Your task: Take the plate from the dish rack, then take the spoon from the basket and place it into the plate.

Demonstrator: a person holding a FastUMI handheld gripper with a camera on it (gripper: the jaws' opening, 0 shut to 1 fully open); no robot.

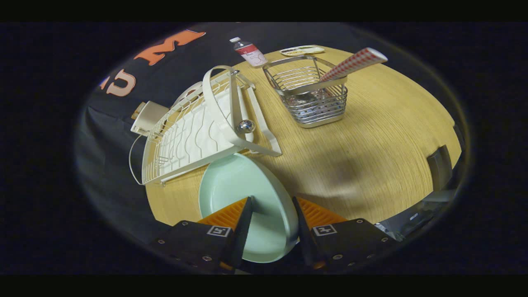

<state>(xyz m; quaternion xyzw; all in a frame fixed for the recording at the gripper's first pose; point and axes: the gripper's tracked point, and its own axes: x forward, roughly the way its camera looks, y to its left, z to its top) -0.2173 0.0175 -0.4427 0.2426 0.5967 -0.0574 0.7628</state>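
Note:
A pale green plate (243,198) lies on the wooden table (371,156), just in front of the white dish rack (194,128). My gripper (272,201) stands open over the plate's right side. One finger is above the plate's inside and the other sits at its rim, with a wide gap between them. The spoon (354,64) has a red-and-white checked handle. It leans out of the metal wire basket (313,95), well beyond the fingers on the far side of the table.
A small bottle (249,51) with a red label stands behind the rack and basket. A flat pale item (301,50) lies beside the bottle. A white box (148,115) sits beyond the rack. A dark object (439,165) is at the table's right edge.

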